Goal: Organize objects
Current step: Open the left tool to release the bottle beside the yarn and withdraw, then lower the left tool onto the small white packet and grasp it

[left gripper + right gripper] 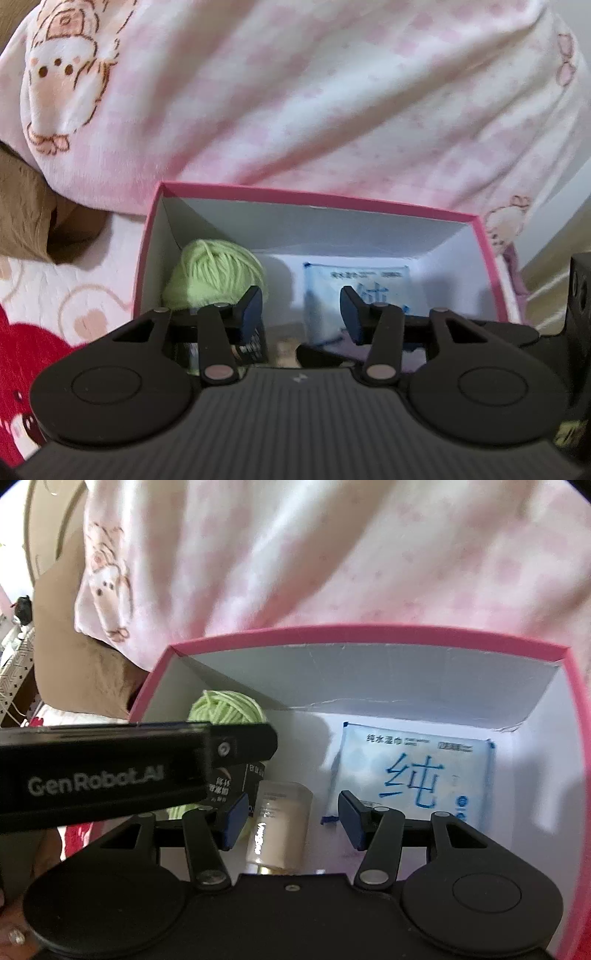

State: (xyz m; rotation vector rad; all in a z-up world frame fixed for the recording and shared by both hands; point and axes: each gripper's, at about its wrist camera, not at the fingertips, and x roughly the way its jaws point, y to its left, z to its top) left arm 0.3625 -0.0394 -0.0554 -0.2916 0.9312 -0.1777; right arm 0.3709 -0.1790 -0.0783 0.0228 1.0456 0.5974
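Since both grippers, L (301,310) & R (291,818), hang open w/ nothing gripped over pink box (369,635), bottle (282,823) at 6 o'clock, lying loose beside yarn (229,707), could roll if nudged.

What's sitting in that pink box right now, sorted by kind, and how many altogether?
Inside the pink box:
Green yarn ball: 1
Wet wipes pack: 1
Pale bottle: 1
Small black carton: 1
Total: 4
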